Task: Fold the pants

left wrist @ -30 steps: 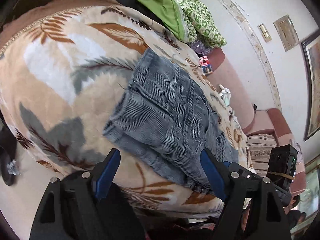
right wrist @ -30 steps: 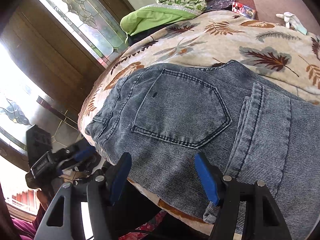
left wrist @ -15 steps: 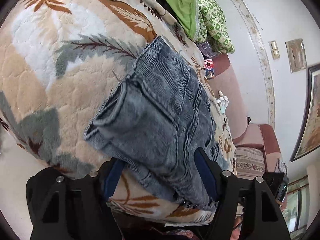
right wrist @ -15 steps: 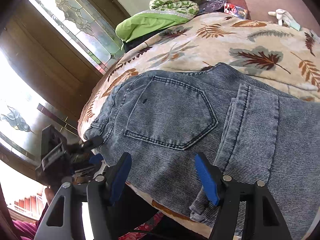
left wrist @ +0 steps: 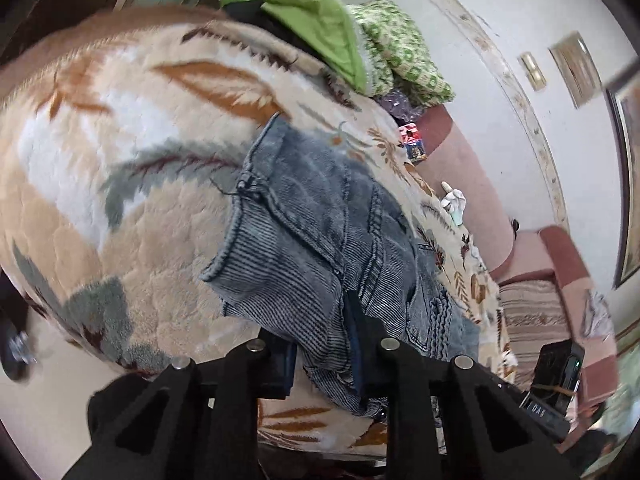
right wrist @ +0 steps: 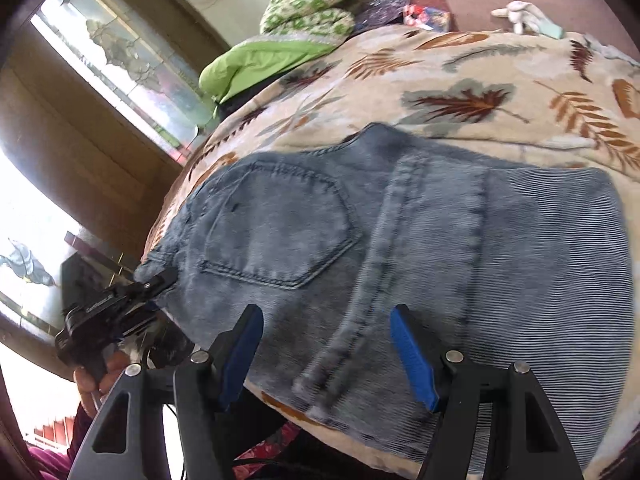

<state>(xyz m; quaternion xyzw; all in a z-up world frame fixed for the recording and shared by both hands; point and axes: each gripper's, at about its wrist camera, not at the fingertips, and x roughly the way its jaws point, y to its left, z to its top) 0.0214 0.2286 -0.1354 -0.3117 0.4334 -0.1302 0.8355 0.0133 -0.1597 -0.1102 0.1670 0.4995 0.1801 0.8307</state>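
Note:
Grey-blue ribbed denim pants [left wrist: 312, 216] lie folded on a leaf-patterned blanket [left wrist: 120, 160]. My left gripper [left wrist: 324, 352] has its jaws closing on the near corner of the pants, and bunched denim is pinched between its pads. In the right wrist view the same gripper [right wrist: 156, 284] grips the waistband corner at the left, near the back pocket. My right gripper [right wrist: 328, 356] stands open over the near edge of the pants [right wrist: 440, 240]. A doubled seam lies between its blue pads [right wrist: 412, 360], untouched.
A green cover [left wrist: 312, 12] and a green-and-white patterned cloth [left wrist: 400, 52] are piled at the blanket's far end. A small red box [left wrist: 412, 144] and a white glove [left wrist: 454, 200] lie by the pink sofa [left wrist: 480, 184]. A stained-glass door [right wrist: 100, 60] stands left.
My left gripper went from wide open to pinching the denim corner, and the fabric bunched up. The right gripper slid right along the pants' edge, from the pocket to the seam, still open.

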